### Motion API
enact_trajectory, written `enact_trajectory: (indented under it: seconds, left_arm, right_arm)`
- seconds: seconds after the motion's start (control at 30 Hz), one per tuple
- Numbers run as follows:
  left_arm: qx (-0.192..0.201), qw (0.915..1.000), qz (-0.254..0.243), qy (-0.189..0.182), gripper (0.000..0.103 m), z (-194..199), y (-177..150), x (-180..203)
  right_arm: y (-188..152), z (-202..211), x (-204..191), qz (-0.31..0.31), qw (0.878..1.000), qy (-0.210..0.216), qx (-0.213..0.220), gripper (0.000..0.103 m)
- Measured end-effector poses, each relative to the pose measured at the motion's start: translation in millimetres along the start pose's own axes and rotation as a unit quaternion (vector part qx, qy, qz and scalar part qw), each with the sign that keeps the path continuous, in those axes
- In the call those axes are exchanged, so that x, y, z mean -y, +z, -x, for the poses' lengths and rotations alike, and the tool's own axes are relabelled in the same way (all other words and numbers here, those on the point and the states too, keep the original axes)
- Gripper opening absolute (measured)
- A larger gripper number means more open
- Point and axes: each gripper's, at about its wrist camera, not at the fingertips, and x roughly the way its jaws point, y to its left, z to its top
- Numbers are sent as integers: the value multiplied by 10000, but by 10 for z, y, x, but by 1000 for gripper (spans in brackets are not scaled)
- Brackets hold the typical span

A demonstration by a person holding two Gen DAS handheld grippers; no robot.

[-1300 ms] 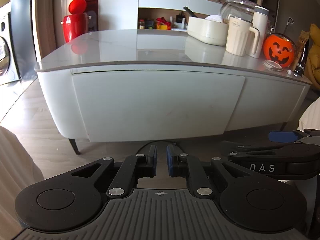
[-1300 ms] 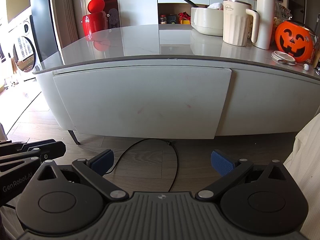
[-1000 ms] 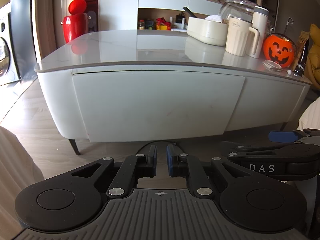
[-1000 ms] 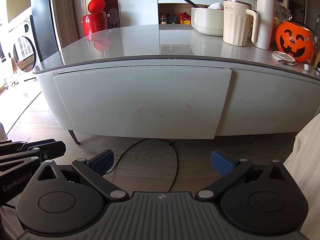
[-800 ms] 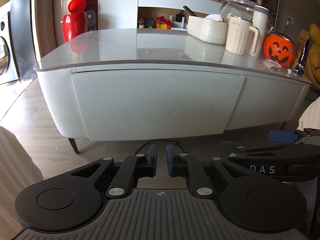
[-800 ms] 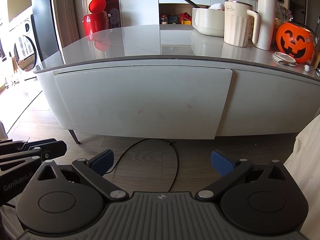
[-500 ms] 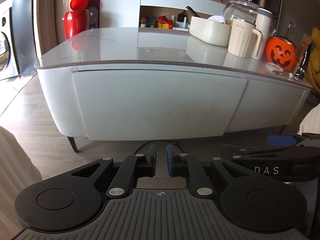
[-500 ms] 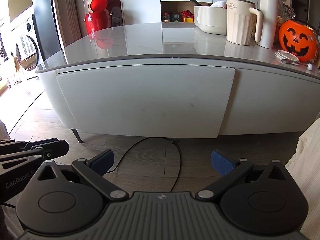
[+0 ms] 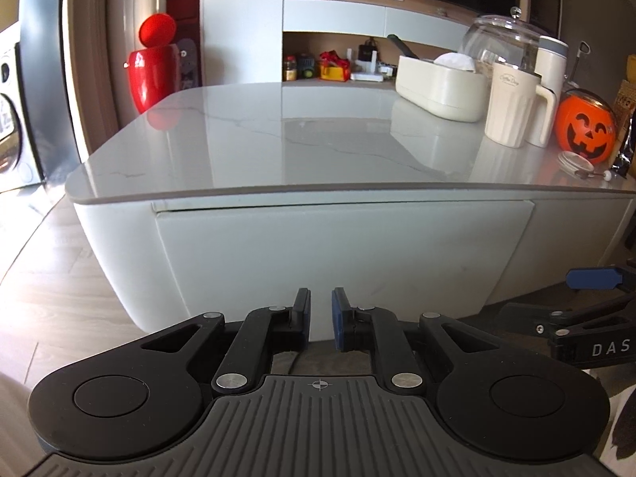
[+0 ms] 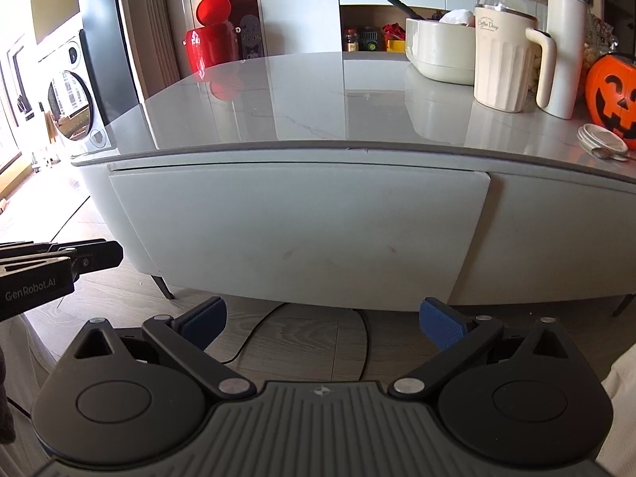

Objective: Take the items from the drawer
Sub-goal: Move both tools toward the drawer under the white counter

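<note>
In the left wrist view, the left gripper [image 9: 320, 320] is seen with its pads drawn nearly together, only a narrow gap between them, and nothing is held. Ahead of it the drawer [image 9: 342, 254], a wide white front panel under the marble top of the bench [image 9: 278, 151], is shown fully closed. No handle can be made out on it. The right gripper [image 9: 596, 318] is glimpsed at the right edge, apart from the panel.

In the right wrist view, the right gripper [image 10: 322, 320] is seen spread wide and empty, pointed at the lower part of the same drawer [image 10: 294, 230]. A black cable [image 10: 357, 342] is seen on the floor beneath. A cream jug [image 10: 505, 59] and an orange pumpkin bucket [image 10: 612, 95] are left standing on the bench.

The task is judged to be at its very start: nothing has been opened or taken, and the items inside cannot be seen. Opening the drawer and lifting out its contents are left to be done.
</note>
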Motion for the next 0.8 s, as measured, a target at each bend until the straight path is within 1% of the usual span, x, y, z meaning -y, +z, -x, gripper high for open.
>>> enact_trajectory:
  seconds: [0.1, 0.2, 0.27, 0.33, 0.4, 0.47, 0.5, 0.53, 0.57, 0.63, 0.67, 0.73, 0.8]
  left_arm:
    - [-84, 9998, -195, -68, 14, -135, 110, -100]
    - [-126, 9981, -518, -305, 15, -252, 247, -244]
    - [-43, 9962, -743, -457, 15, -318, 392, -389]
    - [77, 9958, -791, -461, 15, -364, 506, -581]
    - [200, 9983, -476, -261, 15, -406, 553, -828]
    - [432, 9991, 43, -18, 15, -426, 481, -1083]
    - [416, 9986, 319, 106, 15, -447, 421, -1197]
    - [222, 9978, 584, 244, 16, -489, 395, -1295]
    - [108, 9963, 789, 315, 16, -507, 395, -1361]
    - [210, 9930, 1134, 260, 16, -444, 399, -1496]
    - [235, 9913, 1279, 197, 16, -422, 396, -1546]
    - [183, 9889, 1475, 65, 16, -433, 392, -1595]
    - [115, 9887, 1497, 10, 16, -467, 399, -1592]
  right_arm:
    - [121, -53, 68, 173, 9998, -23, 96, 103]
    - [253, -103, 143, 409, 9987, -71, 280, 103]
    - [347, -131, 194, 689, 9968, -64, 393, 103]
    - [433, -191, 251, 1043, 9937, -178, 379, 103]
    - [500, -270, 321, 1444, 9883, -302, 380, 103]
    - [558, -341, 429, 1693, 9843, -255, 438, 103]
    - [575, -370, 495, 1622, 9854, -245, 448, 103]
    - [601, -410, 585, 1392, 9892, -236, 397, 103]
    - [621, -455, 692, 1018, 9942, -199, 281, 103]
    - [649, -536, 851, 452, 9990, -48, -6, 103]
    - [652, -568, 900, 333, 9994, -6, -105, 103]
    - [639, -568, 904, 373, 9993, -16, -86, 103]
    - [633, -600, 920, 445, 9989, 7, -141, 103]
